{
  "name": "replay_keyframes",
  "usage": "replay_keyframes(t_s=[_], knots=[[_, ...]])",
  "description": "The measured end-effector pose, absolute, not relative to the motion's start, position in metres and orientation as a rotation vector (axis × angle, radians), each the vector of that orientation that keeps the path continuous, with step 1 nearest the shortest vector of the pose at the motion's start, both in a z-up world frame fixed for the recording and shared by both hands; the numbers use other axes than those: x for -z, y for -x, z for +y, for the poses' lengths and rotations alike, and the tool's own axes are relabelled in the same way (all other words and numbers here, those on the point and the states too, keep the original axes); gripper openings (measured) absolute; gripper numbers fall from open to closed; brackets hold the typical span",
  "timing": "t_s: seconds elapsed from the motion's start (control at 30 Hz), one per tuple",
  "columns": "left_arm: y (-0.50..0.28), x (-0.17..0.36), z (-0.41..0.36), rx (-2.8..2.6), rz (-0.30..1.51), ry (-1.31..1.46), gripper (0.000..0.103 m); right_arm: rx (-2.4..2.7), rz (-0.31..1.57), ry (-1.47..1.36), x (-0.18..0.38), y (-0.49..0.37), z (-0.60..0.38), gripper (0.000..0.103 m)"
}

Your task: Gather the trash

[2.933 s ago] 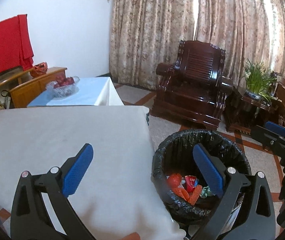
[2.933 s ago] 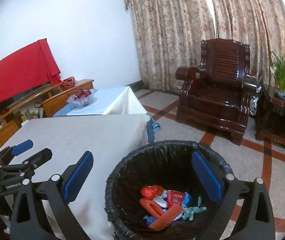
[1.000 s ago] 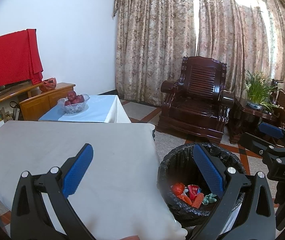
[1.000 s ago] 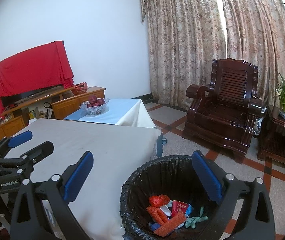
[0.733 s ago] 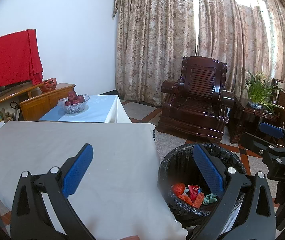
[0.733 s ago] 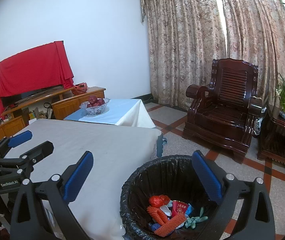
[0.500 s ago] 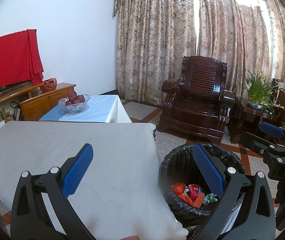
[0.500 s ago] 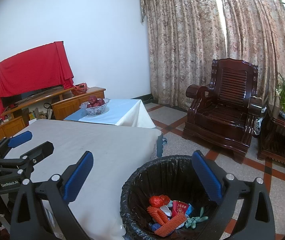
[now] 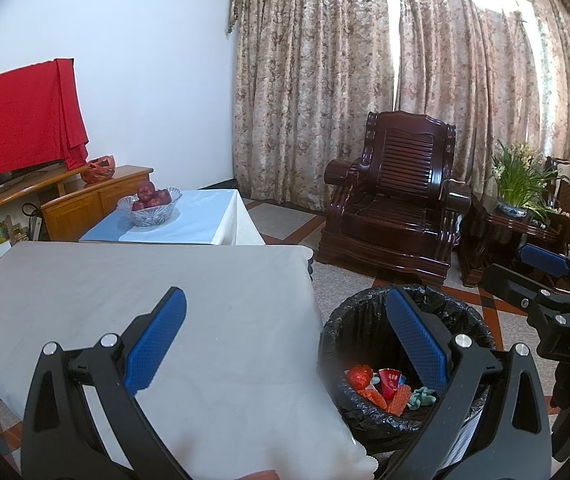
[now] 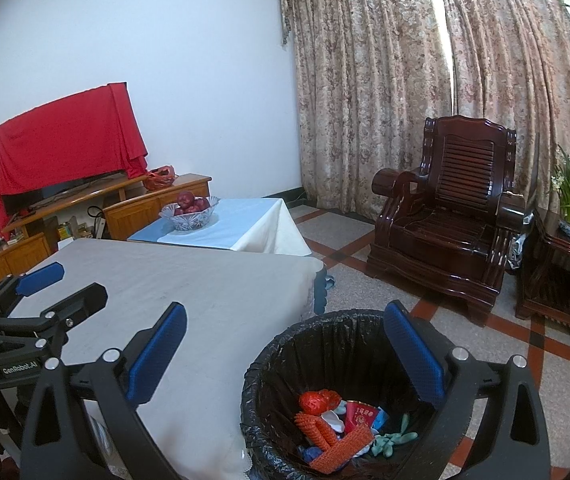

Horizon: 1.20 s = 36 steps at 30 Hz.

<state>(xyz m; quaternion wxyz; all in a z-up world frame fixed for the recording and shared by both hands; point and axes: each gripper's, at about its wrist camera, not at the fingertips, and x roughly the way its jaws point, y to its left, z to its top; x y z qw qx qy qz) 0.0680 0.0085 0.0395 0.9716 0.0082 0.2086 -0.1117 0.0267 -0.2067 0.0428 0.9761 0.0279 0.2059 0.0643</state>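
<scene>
Both tools are hovering with nothing between their blue pads: the left gripper [image 9: 285,344] is standing spread wide over the near corner of the white-clothed table [image 9: 133,280], and the right gripper [image 10: 285,348] is likewise spread, sitting just above the bin [image 10: 349,320] with its right pad over the rim. Each tool is showing in the other's view, the right one at about 3 o'clock from the left camera, the left one at about 9 o'clock from the right camera.

Outward from the pads, the black-lined bin is standing upright on the floor, touching or just beside the table corner, mouth facing up. Inside it the trash [image 10: 341,432] is lying in a loose heap: a red crumpled piece, orange ribbed pieces, a red packet, something pale green. The longest orange piece is lying with its long axis running roughly 8 to 2 o'clock in the right view.

I am seeing no litter on the cloth, so the collecting is looking finished or nearly so. Risk from here seems small: a lowering right pad could be snagging the loose liner and dragging the bin, or the left tool could be catching the cloth edge.
</scene>
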Motion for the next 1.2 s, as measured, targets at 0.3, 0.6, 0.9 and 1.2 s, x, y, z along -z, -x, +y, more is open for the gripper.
replay_keyframes(t_s=[0.3, 0.6, 0.9, 1.2], knots=[[-0.0698, -0.0389, 0.0110, 0.225, 0.422, -0.018, 0.097, -0.130, 0.418, -0.056, -0.0443, -0.0271, -0.2052, 0.097], [-0.0695, -0.0393, 0.0101, 0.225, 0.422, -0.018, 0.097, -0.130, 0.417, -0.057, -0.0434, -0.0267, -0.2062, 0.097], [-0.0704, -0.0399, 0.0107, 0.225, 0.426, -0.019, 0.097, -0.129, 0.417, -0.056, -0.0435, -0.0268, -0.2062, 0.097], [-0.0714, -0.0376, 0.0121, 0.224, 0.427, -0.019, 0.097, -0.129, 0.418, -0.057, -0.0439, -0.0269, -0.2066, 0.097]])
